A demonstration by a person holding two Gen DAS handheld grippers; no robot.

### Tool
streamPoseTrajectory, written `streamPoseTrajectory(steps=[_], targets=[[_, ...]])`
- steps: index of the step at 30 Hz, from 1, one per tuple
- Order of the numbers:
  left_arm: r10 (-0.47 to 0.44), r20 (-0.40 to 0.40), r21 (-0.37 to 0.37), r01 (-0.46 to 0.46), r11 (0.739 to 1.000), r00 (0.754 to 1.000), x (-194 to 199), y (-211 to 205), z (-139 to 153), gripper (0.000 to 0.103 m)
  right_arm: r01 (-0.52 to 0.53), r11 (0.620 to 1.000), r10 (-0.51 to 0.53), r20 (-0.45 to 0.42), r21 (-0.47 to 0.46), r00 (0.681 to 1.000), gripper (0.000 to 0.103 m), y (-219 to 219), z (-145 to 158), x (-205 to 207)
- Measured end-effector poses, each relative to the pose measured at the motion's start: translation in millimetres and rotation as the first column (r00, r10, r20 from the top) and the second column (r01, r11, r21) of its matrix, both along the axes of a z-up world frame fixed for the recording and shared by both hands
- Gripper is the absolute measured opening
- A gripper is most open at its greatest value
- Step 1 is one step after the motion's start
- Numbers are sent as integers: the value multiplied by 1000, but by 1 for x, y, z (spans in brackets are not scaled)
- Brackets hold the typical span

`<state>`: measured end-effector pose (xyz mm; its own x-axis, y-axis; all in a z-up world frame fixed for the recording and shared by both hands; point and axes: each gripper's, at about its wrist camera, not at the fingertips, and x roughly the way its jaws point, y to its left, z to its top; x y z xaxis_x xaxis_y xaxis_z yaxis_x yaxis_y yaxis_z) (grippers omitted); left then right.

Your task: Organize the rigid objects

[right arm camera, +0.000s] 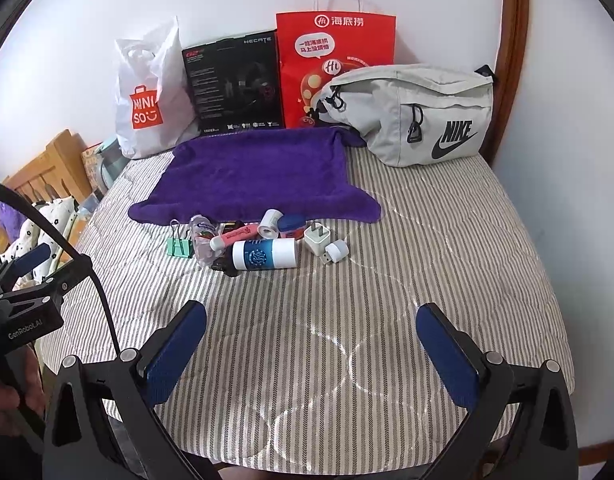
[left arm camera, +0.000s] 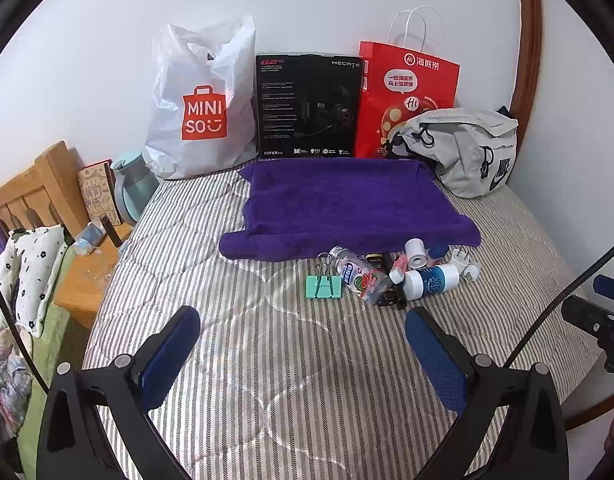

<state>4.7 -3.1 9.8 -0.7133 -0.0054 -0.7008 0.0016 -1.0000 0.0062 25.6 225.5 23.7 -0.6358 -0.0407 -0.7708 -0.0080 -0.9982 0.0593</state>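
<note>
A heap of small rigid items lies on the striped bed just in front of a purple towel [left arm camera: 347, 204] [right arm camera: 263, 172]. In it are a green binder clip [left arm camera: 323, 286] [right arm camera: 179, 246], a clear small bottle [left arm camera: 361, 276] [right arm camera: 203, 236], a blue-and-white bottle [left arm camera: 431, 280] [right arm camera: 265, 254], a pink tube [right arm camera: 235, 237], a small white roll [left arm camera: 415, 253] [right arm camera: 270, 224], a white plug adapter [left arm camera: 461, 262] [right arm camera: 318, 239] and a little white USB light [right arm camera: 335, 251]. My left gripper [left arm camera: 303, 322] hovers open in front of the heap, empty. My right gripper [right arm camera: 311, 318] is open and empty too, farther back.
Against the wall stand a white plastic bag [left arm camera: 199, 104] [right arm camera: 147, 100], a black box [left arm camera: 309, 108] [right arm camera: 233, 84] and a red paper bag [left arm camera: 403, 92] [right arm camera: 331, 60]; a grey waist bag [left arm camera: 467, 152] [right arm camera: 415, 116] lies to their right. A wooden nightstand [left arm camera: 83, 284] sits left of the bed.
</note>
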Motion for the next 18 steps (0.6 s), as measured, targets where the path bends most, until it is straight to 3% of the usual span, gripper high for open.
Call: streamPoseTrajectory(steps=[18], targets=[[0,-5,3,0,1000,1000,0,0,4,103,5,1000,-5,1,-2,1000,103,3,0,1]])
